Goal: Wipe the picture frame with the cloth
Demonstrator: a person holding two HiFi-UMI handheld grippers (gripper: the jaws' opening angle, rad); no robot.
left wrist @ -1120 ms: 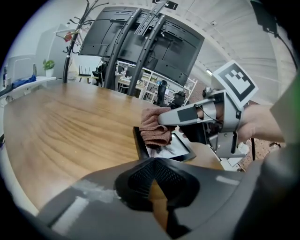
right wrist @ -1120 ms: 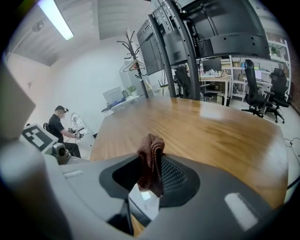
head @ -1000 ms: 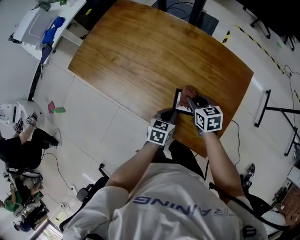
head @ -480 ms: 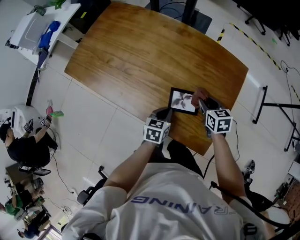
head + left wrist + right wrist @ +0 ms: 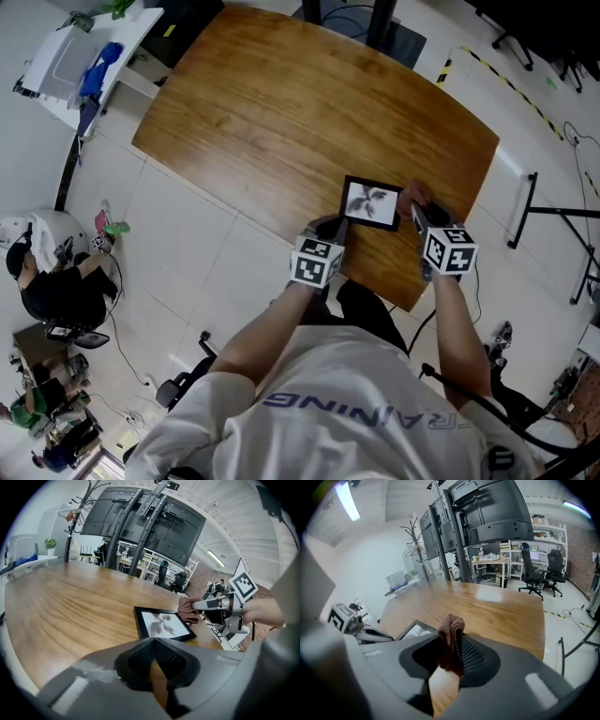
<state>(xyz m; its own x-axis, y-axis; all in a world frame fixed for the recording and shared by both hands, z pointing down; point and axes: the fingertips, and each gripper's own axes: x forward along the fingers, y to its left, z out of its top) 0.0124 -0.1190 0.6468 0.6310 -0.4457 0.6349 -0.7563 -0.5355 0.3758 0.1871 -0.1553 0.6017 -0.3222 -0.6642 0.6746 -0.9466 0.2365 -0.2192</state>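
Note:
The black picture frame point(image 5: 369, 202) holding a grey flower print lies flat on the wooden table point(image 5: 281, 103), near its front edge. My right gripper point(image 5: 418, 214) is shut on a reddish-brown cloth point(image 5: 414, 195), which sits just off the frame's right edge. The right gripper view shows the cloth point(image 5: 451, 634) bunched between the jaws and the frame point(image 5: 411, 631) to the left. My left gripper point(image 5: 330, 228) hangs shut and empty beside the frame's near left corner, a little apart from the frame point(image 5: 161, 623).
The table's front edge runs just below the frame. A white side table point(image 5: 66, 58) with blue items stands at the far left. A person point(image 5: 42, 281) sits on the floor at the left. Office chairs point(image 5: 541, 573) and a screen stand point(image 5: 454, 531) lie beyond the table.
The frame went from tilted up at the front edge to lying flat. My right gripper slid right with the cloth, off the frame's right side. The left gripper hardly moved.

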